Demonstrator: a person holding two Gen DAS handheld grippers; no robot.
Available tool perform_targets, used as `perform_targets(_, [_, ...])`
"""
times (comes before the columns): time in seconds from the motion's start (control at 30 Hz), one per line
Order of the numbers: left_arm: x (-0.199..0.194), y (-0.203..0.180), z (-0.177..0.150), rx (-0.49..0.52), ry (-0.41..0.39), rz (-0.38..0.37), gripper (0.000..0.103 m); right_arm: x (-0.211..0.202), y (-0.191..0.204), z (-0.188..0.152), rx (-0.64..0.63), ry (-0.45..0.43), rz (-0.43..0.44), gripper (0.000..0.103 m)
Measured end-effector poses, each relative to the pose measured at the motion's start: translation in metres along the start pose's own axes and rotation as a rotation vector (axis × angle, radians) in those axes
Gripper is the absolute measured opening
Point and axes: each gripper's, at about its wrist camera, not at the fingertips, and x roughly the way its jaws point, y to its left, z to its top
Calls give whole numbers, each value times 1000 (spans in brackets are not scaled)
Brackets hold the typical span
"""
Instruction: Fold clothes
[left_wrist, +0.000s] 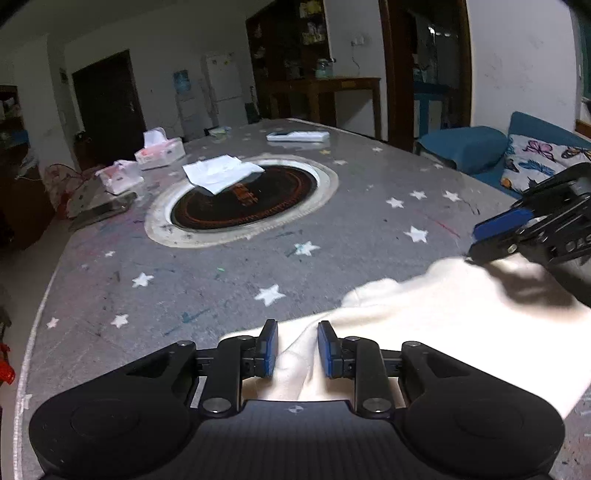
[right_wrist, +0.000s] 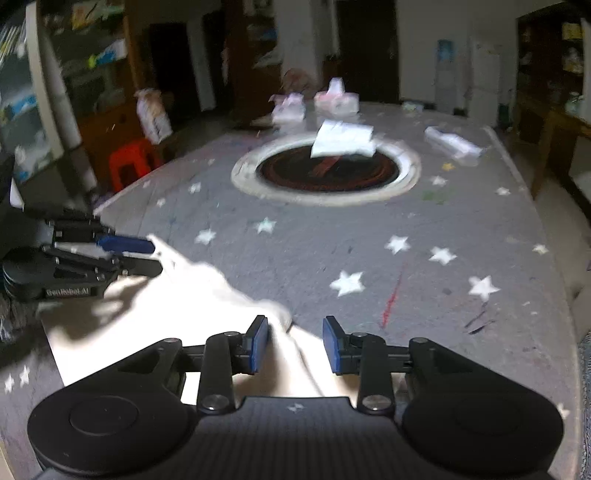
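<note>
A cream-white garment (left_wrist: 436, 314) lies at the near edge of the grey star-patterned table (left_wrist: 221, 258). My left gripper (left_wrist: 297, 349) is open, its blue pads either side of a raised fold of the cloth, not pinching it. My right gripper (right_wrist: 295, 343) is open too, over the garment's (right_wrist: 177, 314) other end, with a fold between its pads. Each gripper shows in the other's view: the right gripper (left_wrist: 491, 236) at the far right, the left gripper (right_wrist: 147, 254) at the far left, both at the cloth's edge.
A round dark inset (left_wrist: 245, 199) sits mid-table with a folded white cloth (left_wrist: 221, 171) on it. Tissue packs (left_wrist: 159, 149) and a white flat item (left_wrist: 297, 136) lie at the far side. A blue sofa (left_wrist: 480, 147) stands right, a red stool (right_wrist: 129, 162) left.
</note>
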Motion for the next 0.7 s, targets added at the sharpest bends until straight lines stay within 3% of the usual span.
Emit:
perform_targets(0.07, [0, 1, 2, -11, -4, 9, 27, -10, 7, 2, -7, -34, -3, 30])
perform_targets(0.13, [0, 2, 3, -22, -5, 14, 27, -17, 17, 3, -21, -55, 27, 22])
perform_targets(0.27, [-6, -1, 6, -41, -12, 2, 25, -4, 32, 2, -30, -18, 95, 18])
perform_targets(0.5, [-16, -20, 7, -27, -31, -123, 24, 35, 32, -1, 6, 28, 60, 16])
perform_targets(0.6, [0, -30, 7, -9, -8, -119, 25, 36, 32, 2, -5, 29, 47, 16])
perform_targets(0.7, [16, -26, 7, -57, 14, -129, 25, 38, 31, -1, -32, 23, 41, 16])
